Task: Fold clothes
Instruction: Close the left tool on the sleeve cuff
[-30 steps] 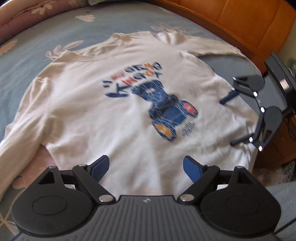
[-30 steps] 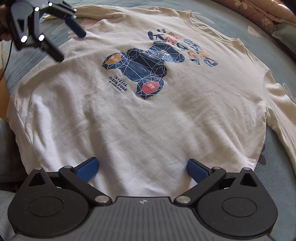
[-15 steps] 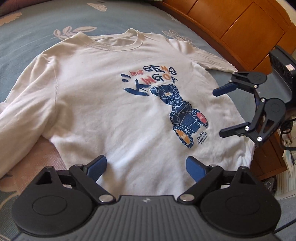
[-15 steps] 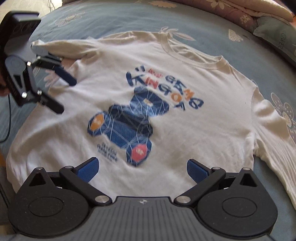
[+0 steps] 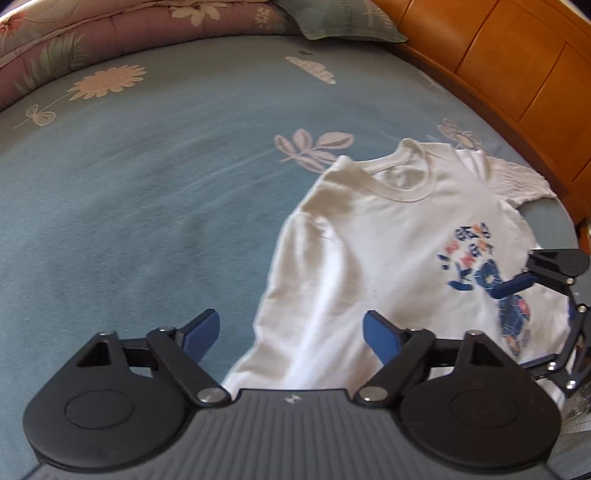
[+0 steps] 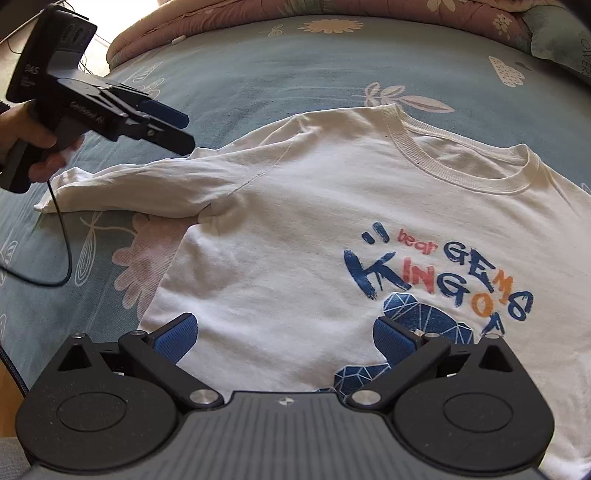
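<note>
**A:** State the position of the garment.

**B:** The white shirt [image 6: 332, 229] lies spread flat, print side up, on the blue bedsheet [image 5: 147, 192]. The collar [image 6: 443, 162] points toward the quilt [image 5: 110, 33] at the head of the bed. One long sleeve [image 6: 129, 188] extends sideways from the body, flat on the sheet. No fold is visible in either view.

**A:** State the condition of both tools.

**B:** The left gripper [image 6: 177, 129] hangs above the shoulder end of that sleeve; its fingers are spread apart and carry nothing. The right gripper [image 6: 284, 339] hangs over the chest area near the print [image 6: 443, 280]; its fingers are also spread apart and empty. Neither tool touches cloth, as far as the views show.

**A:** Identify the step in hand.

**B:** Judgement only: the left tool appears to be lining up on the sleeve. A flat, unfolded shirt fits either a fold about to be made or a garment just laid out for one.

**A:** What does a sleeve fold require?

**B:** A pinch on a single sleeve layer near the cuff or mid-sleeve, then a carry across the chest. The cloth is thin and limp, so it is likely to sag and drag. The cable [image 6: 62, 240] lying near the cuff could snag.
</note>
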